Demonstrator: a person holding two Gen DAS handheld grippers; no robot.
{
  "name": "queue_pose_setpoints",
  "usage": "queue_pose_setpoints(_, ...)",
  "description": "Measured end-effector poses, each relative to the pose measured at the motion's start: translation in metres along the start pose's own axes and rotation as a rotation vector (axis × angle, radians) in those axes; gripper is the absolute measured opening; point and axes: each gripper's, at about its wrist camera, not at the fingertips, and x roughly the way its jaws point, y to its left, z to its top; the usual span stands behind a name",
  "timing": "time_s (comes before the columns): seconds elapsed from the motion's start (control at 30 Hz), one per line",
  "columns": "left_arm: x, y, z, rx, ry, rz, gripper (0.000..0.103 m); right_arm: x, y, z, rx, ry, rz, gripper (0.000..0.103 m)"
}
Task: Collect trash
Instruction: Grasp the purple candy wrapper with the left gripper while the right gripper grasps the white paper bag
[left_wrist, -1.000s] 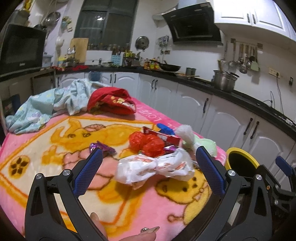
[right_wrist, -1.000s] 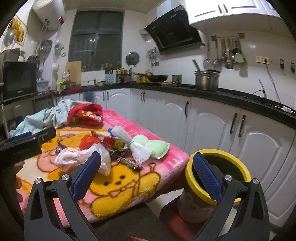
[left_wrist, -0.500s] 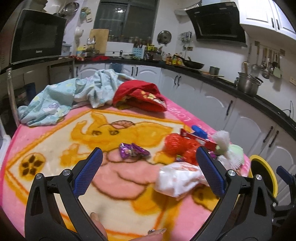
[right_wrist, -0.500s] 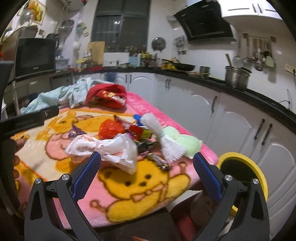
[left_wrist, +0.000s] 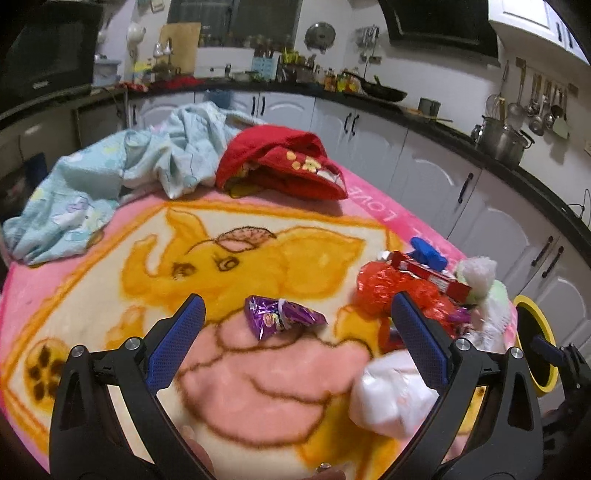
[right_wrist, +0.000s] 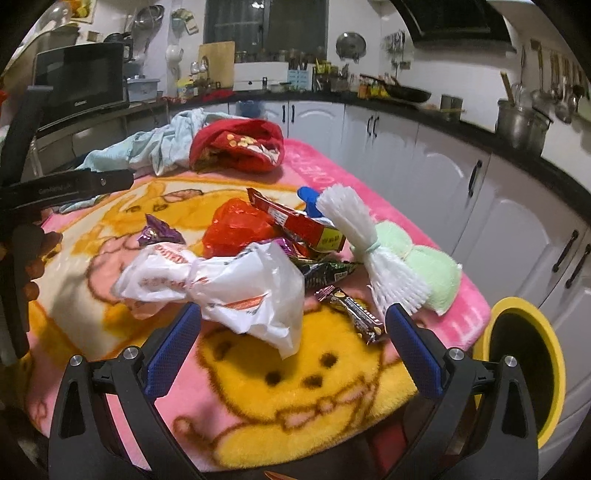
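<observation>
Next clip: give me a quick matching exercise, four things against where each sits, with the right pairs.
Things:
1. purple wrapper
2. white plastic bag
3. yellow-rimmed bin
4. red cloth

Places:
A. far end of the blanket
B. off the blanket's edge, beside the cabinets
C. between the left gripper's fingers
D. just ahead of the right gripper

Pairs: 1-C, 2-D, 3-B, 4-A

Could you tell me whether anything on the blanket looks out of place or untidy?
Yes: wrappers and bags lie in a loose heap near the bin-side edge, a white plastic bag over a red bag, and a purple wrapper lies apart. None is in the yellow-rimmed bin.
</observation>
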Motion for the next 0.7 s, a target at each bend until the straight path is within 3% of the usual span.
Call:
queue_pose_setpoints(0.33, 0.071, 0.026, -0.002, -0.081, 0.171, -0.019, 0.092, 0.033, -0.006, 0.009, 0.023, 0.082, 0.149, 0.096)
queue_pose_setpoints(0.5, 0.088, 0.036, -0.007, -0.158, 0.225, -0.077, 0.092, 0.039, 0.000, 0.008, 0.013, 0.115, 0.218, 0.066)
queue_pose_setpoints(0.57, 0.092, 0.038, -0.011, -0.176, 0.237, -0.079, 0.091, 0.036, 0.002, 0.007, -0.006, 0.108, 0.219, 0.060)
queue_pose_setpoints(0.7, 0.092, 0.038, -0.015, -0.163, 0.230, -0.062, 0.075, 0.029, 0.007, 0.005, -0.051, 0.094, 0.224, 0.052)
